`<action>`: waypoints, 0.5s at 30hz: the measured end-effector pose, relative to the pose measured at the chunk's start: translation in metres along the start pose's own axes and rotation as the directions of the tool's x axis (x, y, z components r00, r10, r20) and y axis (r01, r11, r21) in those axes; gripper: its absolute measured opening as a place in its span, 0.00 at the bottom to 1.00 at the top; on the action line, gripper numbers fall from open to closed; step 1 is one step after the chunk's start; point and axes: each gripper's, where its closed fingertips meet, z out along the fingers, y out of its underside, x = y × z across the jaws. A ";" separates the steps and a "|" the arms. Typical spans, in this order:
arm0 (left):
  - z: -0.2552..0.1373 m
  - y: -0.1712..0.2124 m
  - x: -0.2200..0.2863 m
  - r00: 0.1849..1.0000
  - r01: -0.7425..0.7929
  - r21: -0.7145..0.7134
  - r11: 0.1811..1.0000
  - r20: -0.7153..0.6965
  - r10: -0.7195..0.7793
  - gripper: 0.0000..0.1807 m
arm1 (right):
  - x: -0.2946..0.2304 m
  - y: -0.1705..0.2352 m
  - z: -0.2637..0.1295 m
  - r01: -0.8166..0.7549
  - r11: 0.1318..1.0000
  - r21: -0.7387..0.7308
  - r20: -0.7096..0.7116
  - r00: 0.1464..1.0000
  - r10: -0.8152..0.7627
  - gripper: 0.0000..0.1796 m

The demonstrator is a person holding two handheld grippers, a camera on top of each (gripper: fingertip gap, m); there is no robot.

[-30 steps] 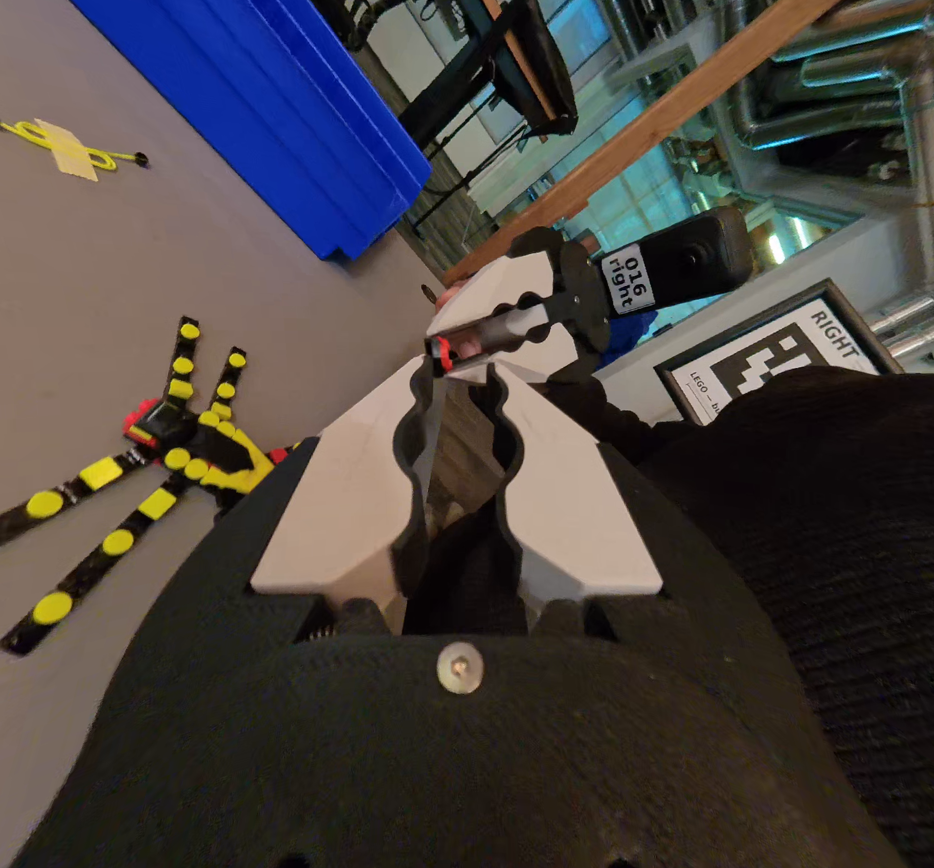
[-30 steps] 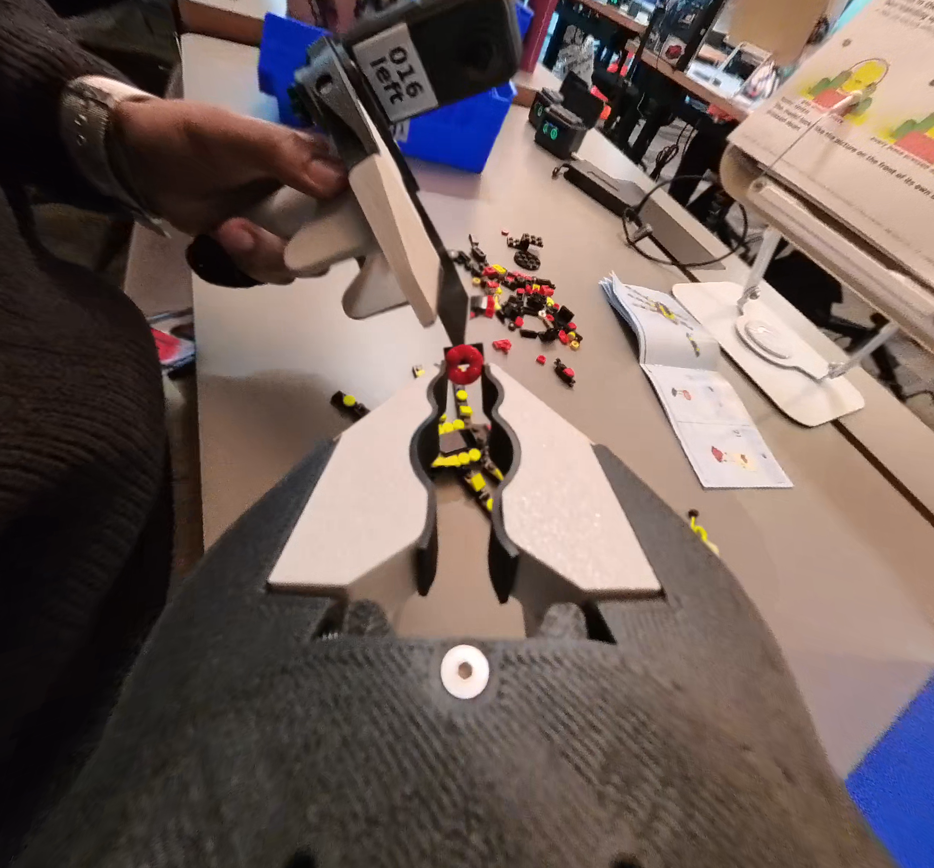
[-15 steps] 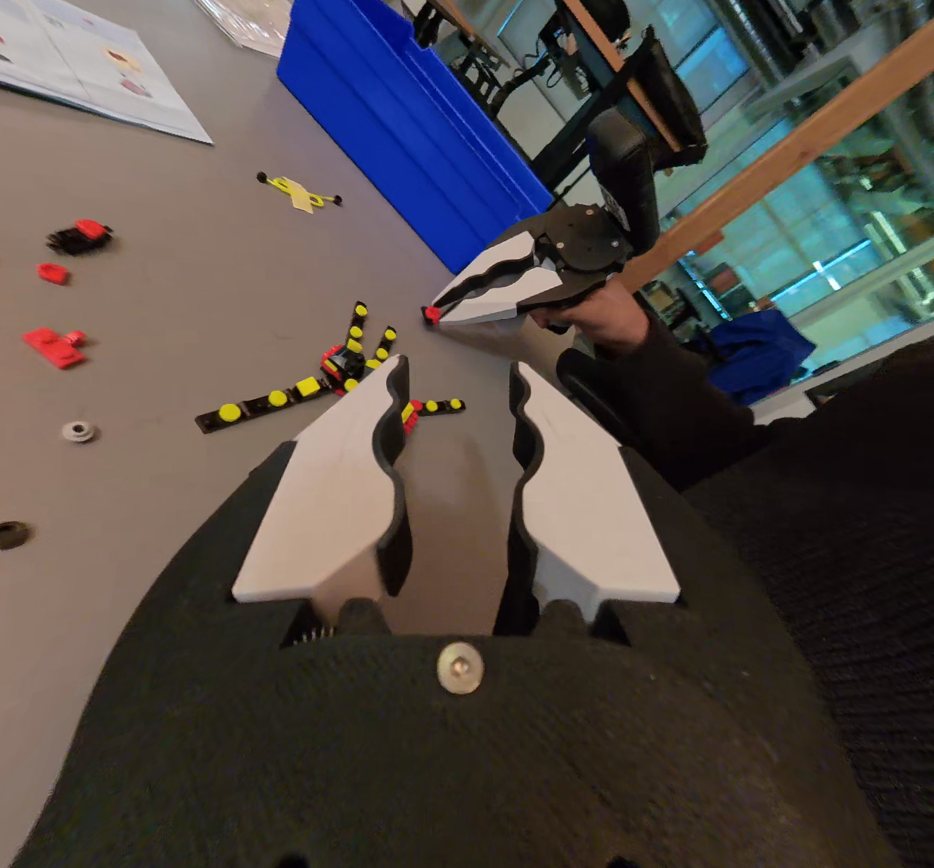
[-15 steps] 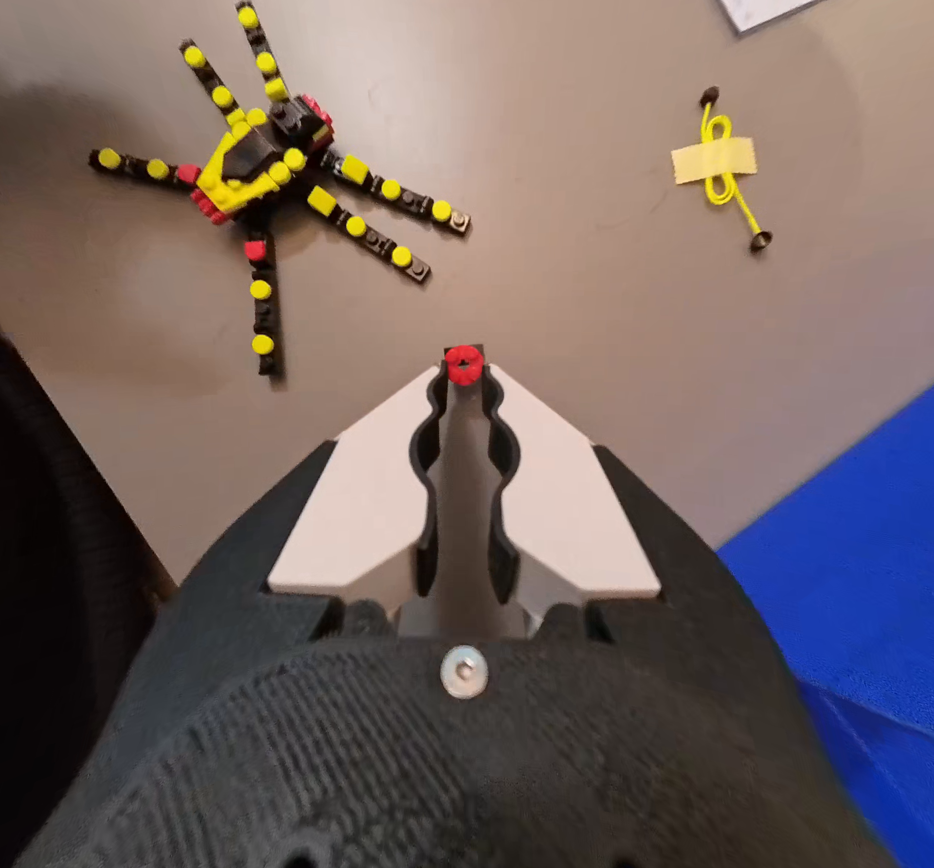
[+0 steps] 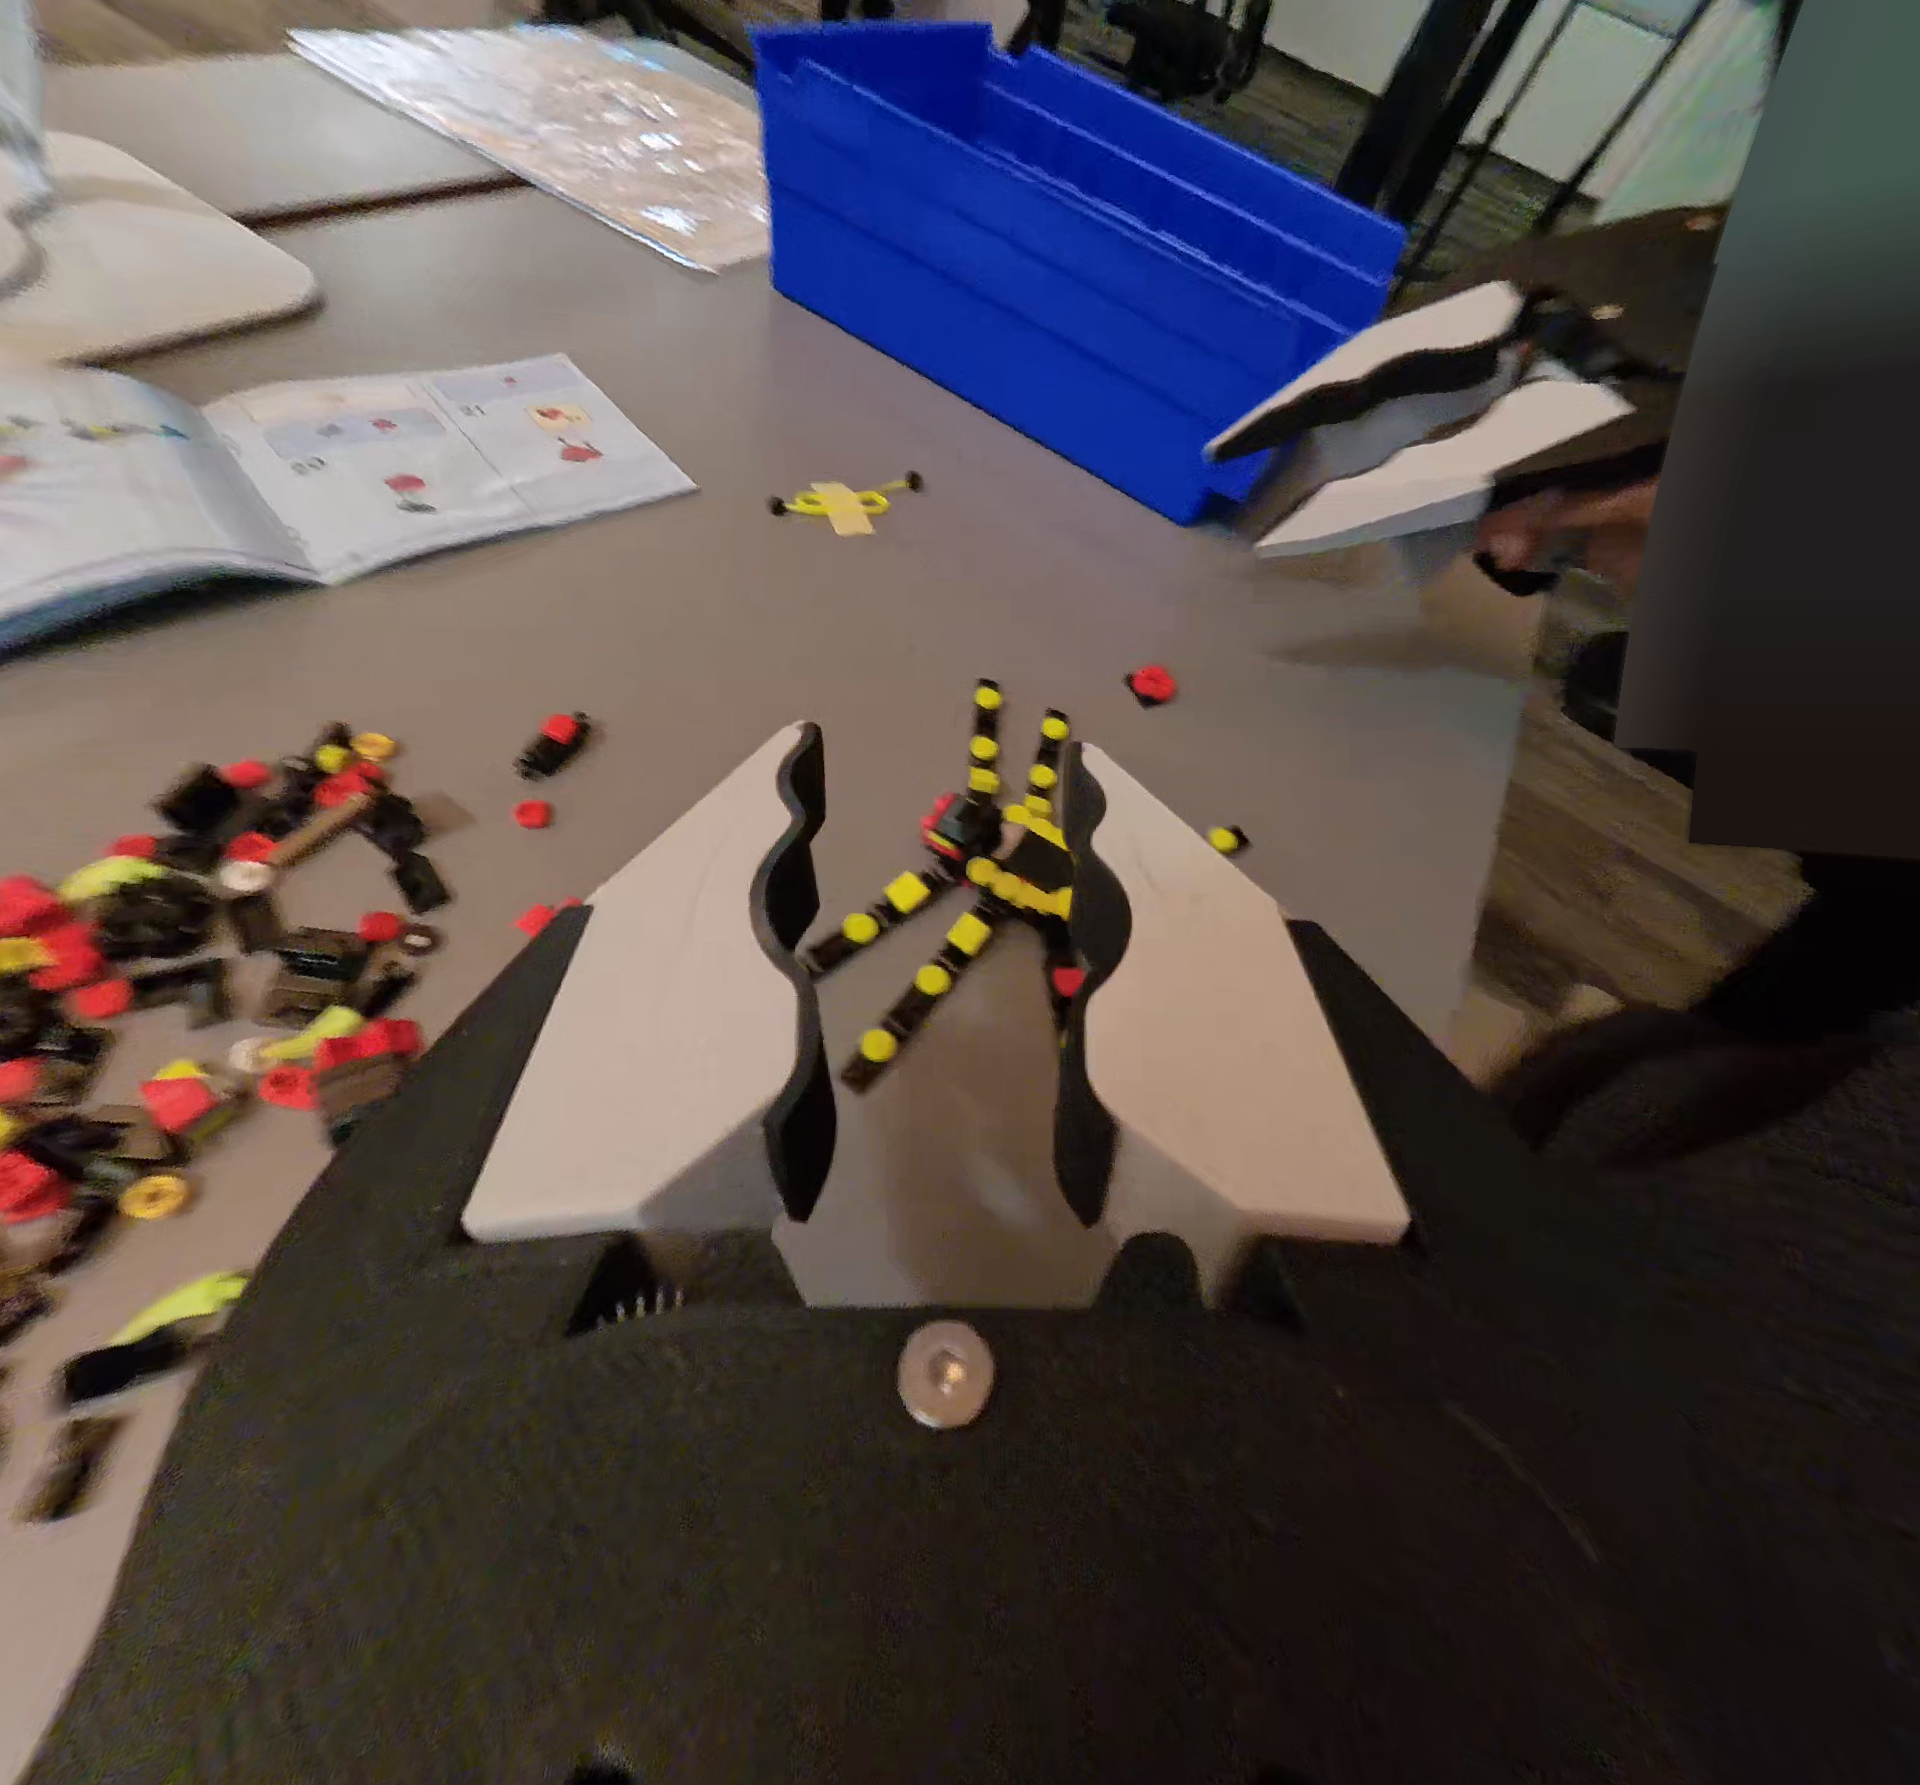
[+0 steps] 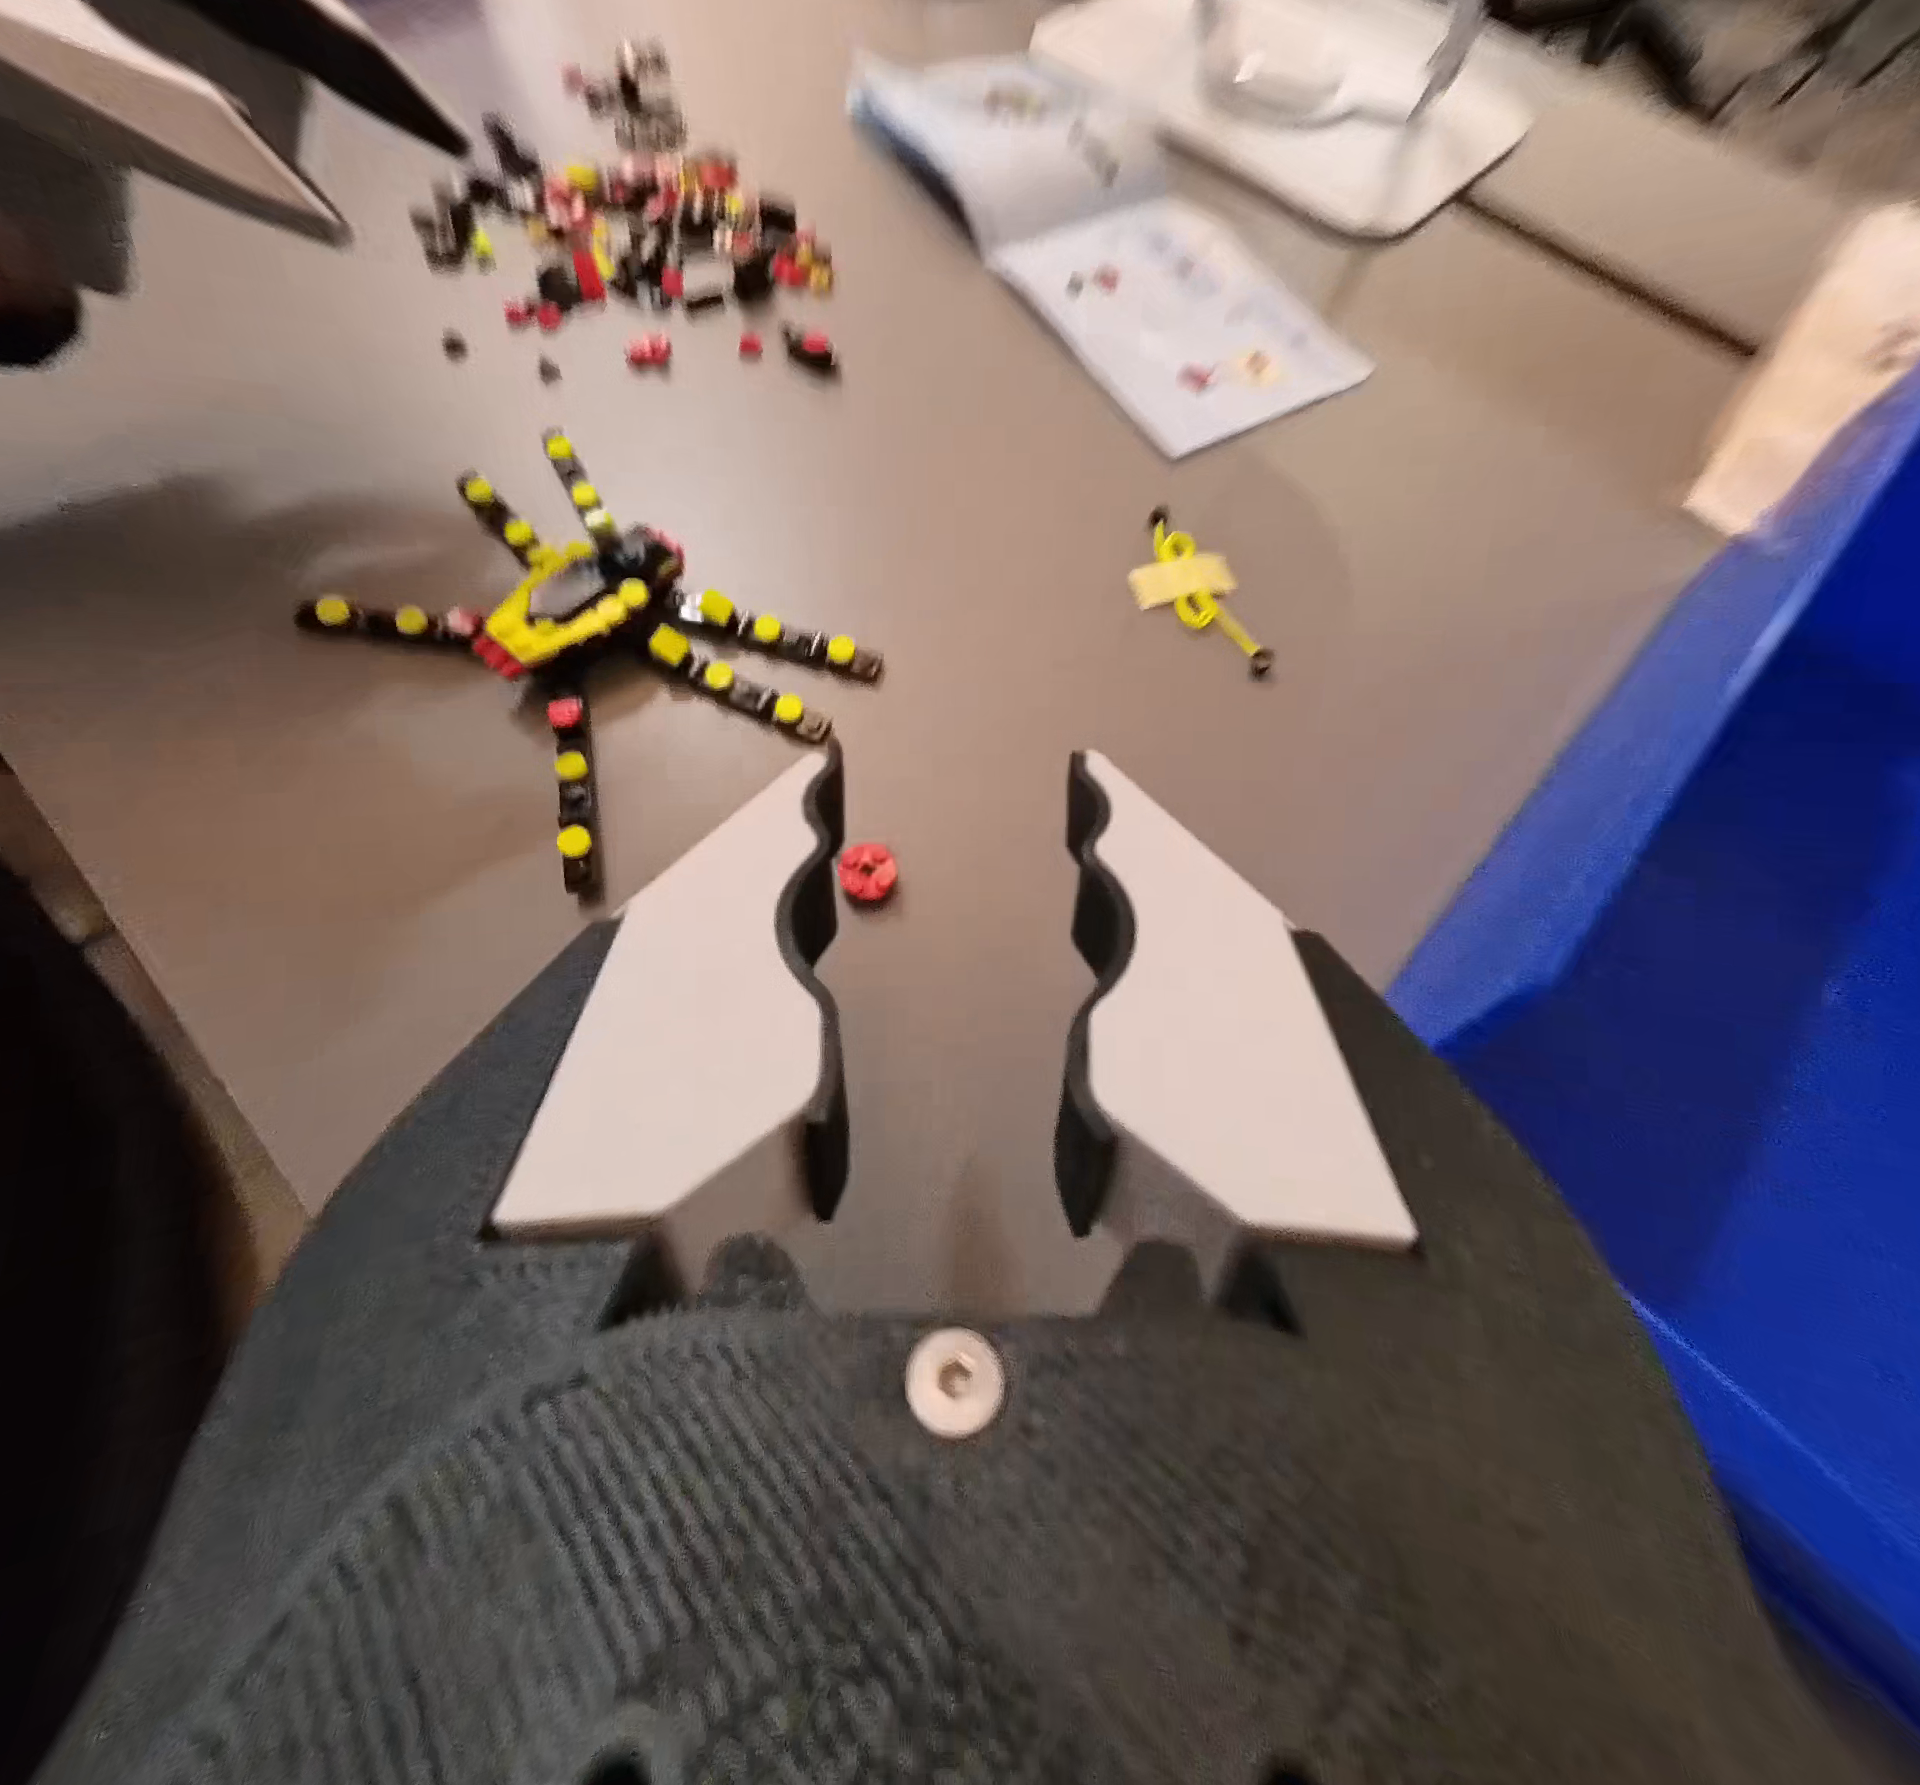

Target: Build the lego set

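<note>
Bare grey table (image 6: 966, 530) is left between the black-and-yellow model (image 6: 582, 613) and the blue bin (image 6: 1714, 904), broken only by a taped yellow piece (image 6: 1190, 582) and a red round piece (image 6: 868, 873); the far side is crowded by the loose brick pile (image 6: 644, 218) and an open booklet (image 6: 1132, 281).

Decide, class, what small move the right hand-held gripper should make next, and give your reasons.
Probably lower the right hand-held gripper and close it on the small round red brick. Its jaws are open and empty, and the brick lies loose on the grey table just inside the left finger, apart from the black-and-yellow spider-like model.
</note>
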 end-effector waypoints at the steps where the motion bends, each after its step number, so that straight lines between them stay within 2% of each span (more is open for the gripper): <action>1: -0.001 -0.005 -0.008 0.998 -0.034 0.014 0.999 0.048 0.033 0.25 | 0.002 -0.004 -0.006 -0.010 0.999 0.049 -0.017 1.000 0.011 0.24; 3: -0.006 -0.015 -0.034 0.975 -0.089 0.053 0.995 0.210 0.076 0.26 | 0.009 -0.002 -0.013 -0.024 0.997 0.075 -0.061 0.998 0.029 0.31; 4: -0.010 -0.018 -0.049 0.950 -0.114 0.068 0.991 0.298 0.089 0.26 | 0.011 0.004 -0.014 -0.019 0.998 0.055 -0.080 0.996 0.024 0.32; 7: -0.016 -0.024 -0.073 0.890 -0.181 0.066 0.981 0.435 0.135 0.25 | 0.011 0.012 -0.016 -0.001 0.999 0.034 -0.107 0.994 0.005 0.32; 11: -0.014 -0.022 -0.080 0.901 -0.127 0.087 0.988 0.427 0.079 0.24 | 0.000 0.009 -0.013 0.028 0.999 0.043 -0.099 0.995 -0.023 0.36; 13: -0.014 -0.021 -0.077 0.923 -0.071 0.117 0.991 0.384 0.020 0.19 | -0.004 0.004 -0.012 0.076 0.996 0.052 -0.109 0.992 -0.070 0.32; 15: -0.015 -0.022 -0.072 0.939 -0.053 0.137 0.989 0.343 0.003 0.14 | -0.009 -0.012 -0.015 0.108 0.985 0.133 -0.116 0.989 -0.093 0.25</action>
